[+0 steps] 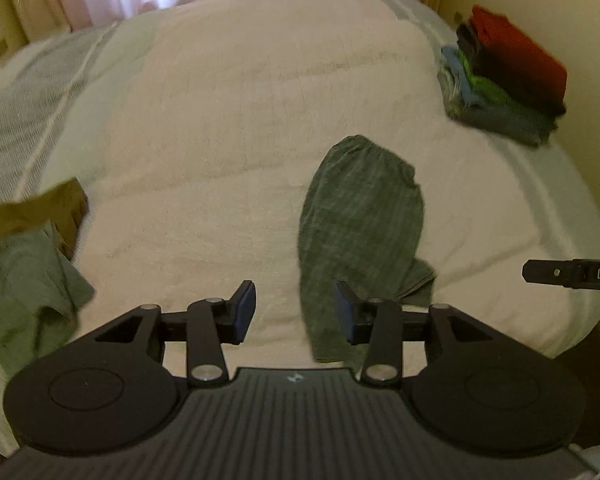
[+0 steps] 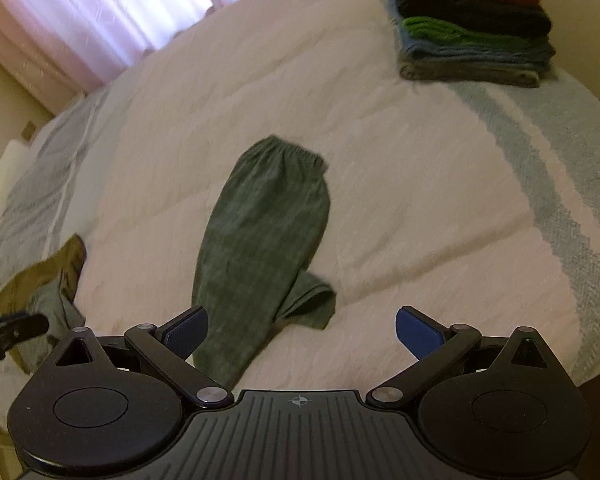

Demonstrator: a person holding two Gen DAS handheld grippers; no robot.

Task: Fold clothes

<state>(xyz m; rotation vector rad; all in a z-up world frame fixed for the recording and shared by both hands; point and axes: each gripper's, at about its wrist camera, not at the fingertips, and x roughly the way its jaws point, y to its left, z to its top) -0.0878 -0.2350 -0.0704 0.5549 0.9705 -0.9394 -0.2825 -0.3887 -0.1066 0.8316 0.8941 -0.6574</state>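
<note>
A grey-green pair of trousers, folded lengthwise, lies on the bed, waistband away from the person. Both tools hover empty at the leg end: left tool apart, right tool wide apart. A one-layer pinch could unravel the fold; dragging could bunch it toward the unfolded clothes nearby.

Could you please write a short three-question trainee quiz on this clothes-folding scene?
1. True or false: the left gripper is shut on the green shorts.
2. Which garment tops the folded stack? A) red B) blue C) white
3. Fill in: the unfolded pile lies on the bed's ____ side, seen from the grippers.

Key: 1. False; both it and the right gripper are open, holding nothing. 2. A. 3. left.
</note>
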